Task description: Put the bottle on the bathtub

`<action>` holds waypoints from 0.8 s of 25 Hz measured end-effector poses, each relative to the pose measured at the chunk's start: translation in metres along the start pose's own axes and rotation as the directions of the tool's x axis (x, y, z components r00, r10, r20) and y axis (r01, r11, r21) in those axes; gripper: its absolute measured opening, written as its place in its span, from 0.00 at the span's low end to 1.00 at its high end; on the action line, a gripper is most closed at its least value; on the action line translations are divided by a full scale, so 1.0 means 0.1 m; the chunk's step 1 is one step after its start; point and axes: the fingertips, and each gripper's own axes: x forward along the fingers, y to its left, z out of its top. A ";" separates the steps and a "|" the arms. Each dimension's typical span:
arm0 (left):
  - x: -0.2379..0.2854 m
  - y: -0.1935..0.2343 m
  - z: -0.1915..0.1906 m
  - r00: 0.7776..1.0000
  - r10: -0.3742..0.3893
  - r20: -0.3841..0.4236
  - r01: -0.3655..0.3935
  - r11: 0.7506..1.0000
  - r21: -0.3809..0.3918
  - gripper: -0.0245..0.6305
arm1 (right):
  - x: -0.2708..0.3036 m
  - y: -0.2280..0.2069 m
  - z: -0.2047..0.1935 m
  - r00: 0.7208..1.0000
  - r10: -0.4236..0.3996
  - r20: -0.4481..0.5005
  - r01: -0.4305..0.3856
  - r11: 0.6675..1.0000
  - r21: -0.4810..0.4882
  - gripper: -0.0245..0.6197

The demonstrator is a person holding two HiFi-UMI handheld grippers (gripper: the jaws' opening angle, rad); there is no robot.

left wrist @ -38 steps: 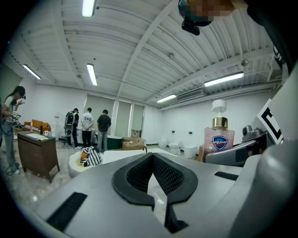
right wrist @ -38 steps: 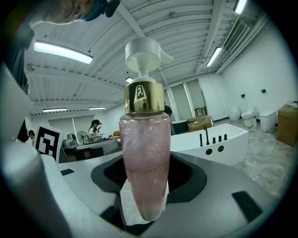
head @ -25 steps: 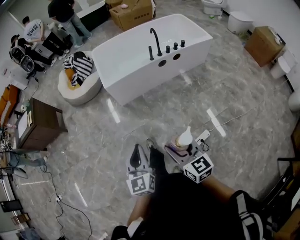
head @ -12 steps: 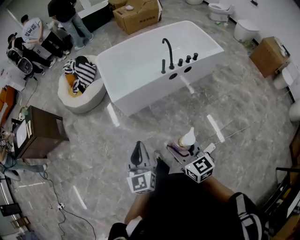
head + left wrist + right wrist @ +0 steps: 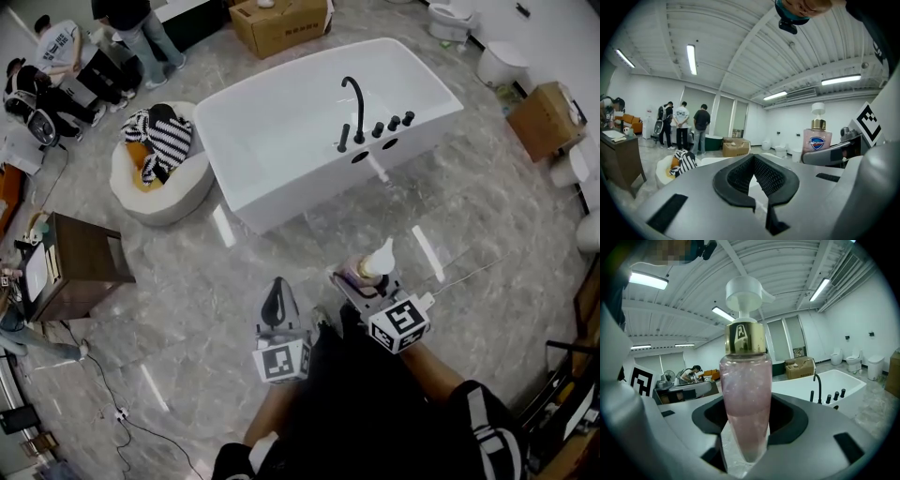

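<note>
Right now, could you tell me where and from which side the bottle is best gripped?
Grip the bottle on its lower pink body, below the gold collar, coming in level from the side, as the right gripper does. It stands upright with a broad body; the pump head is small and overhanging, likely a poorer hold.

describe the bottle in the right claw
The bottle is clear plastic holding pink liquid, with a gold collar and white pump head; the left gripper view shows a blue shield label. It stands upright, gripped low on its body by the right claw, over the floor, short of the bathtub.
</note>
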 end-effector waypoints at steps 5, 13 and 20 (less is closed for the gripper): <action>0.38 0.22 0.02 1.000 0.027 0.010 -0.027 0.999 -0.029 0.06 | 0.54 -0.27 0.14 1.000 0.020 -0.011 -0.020 1.000 -0.006 0.38; 1.29 0.63 0.36 0.992 0.119 0.037 -0.118 0.992 -0.036 0.06 | 1.47 -0.73 0.40 0.993 0.102 -0.062 -0.106 0.992 -0.061 0.38; 2.08 0.85 0.48 0.976 0.217 0.023 -0.216 0.975 -0.047 0.06 | 2.20 -1.27 0.55 0.984 0.154 -0.094 -0.162 0.983 -0.090 0.38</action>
